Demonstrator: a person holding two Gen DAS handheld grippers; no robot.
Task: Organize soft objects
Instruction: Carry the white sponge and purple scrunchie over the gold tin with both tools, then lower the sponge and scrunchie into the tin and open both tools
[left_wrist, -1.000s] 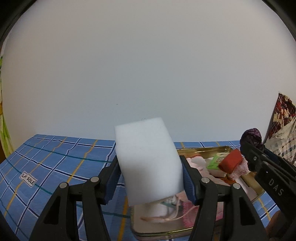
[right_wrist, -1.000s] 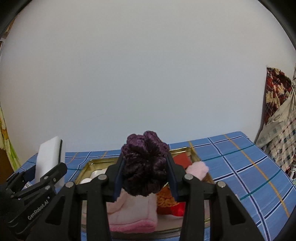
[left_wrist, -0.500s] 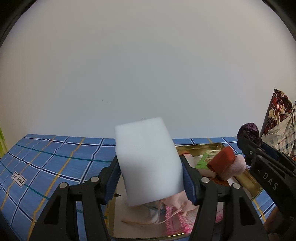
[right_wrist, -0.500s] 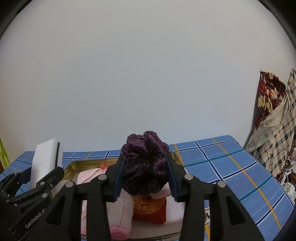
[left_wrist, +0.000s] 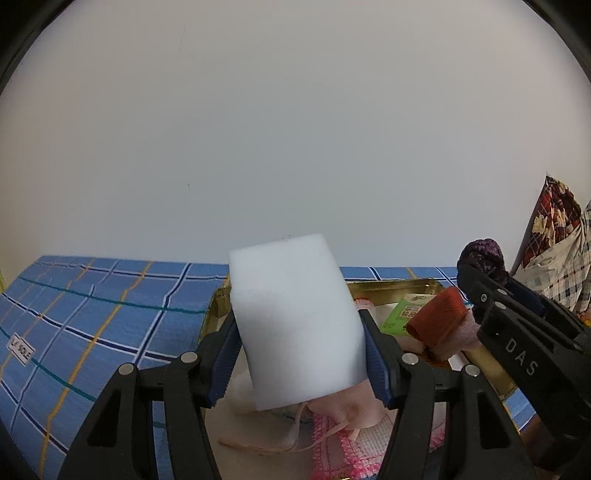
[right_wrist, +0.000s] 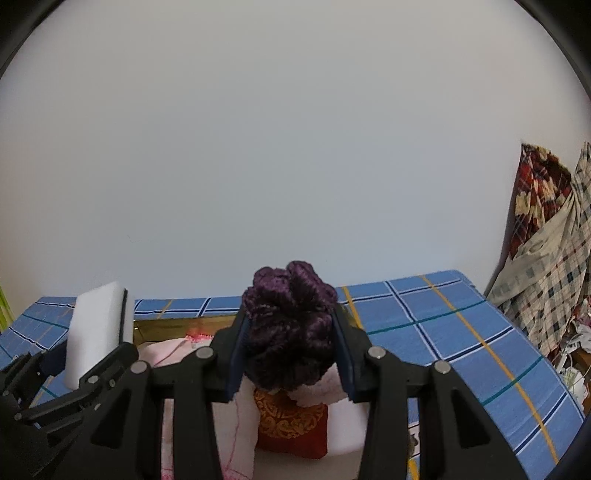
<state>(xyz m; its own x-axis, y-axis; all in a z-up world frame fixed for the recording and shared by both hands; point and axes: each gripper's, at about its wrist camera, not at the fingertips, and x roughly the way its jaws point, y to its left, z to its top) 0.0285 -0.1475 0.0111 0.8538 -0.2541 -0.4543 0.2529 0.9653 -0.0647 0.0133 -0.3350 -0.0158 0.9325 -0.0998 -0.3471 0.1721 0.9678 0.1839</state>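
White sponge block (left_wrist: 295, 321) clamped in the left gripper (left_wrist: 299, 354) and purple scrunchie (right_wrist: 290, 325) gripped by the right gripper (right_wrist: 291, 354) hover above a gold tin tray (left_wrist: 491, 373).

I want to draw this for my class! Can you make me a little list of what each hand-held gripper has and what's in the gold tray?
left hand-held gripper: shut on white sponge block
right hand-held gripper: shut on purple scrunchie
gold tray: on the blue checked cloth
in tray: red embroidered pouch, pink cloths, green packet
both items: held above the tray, not put down yet
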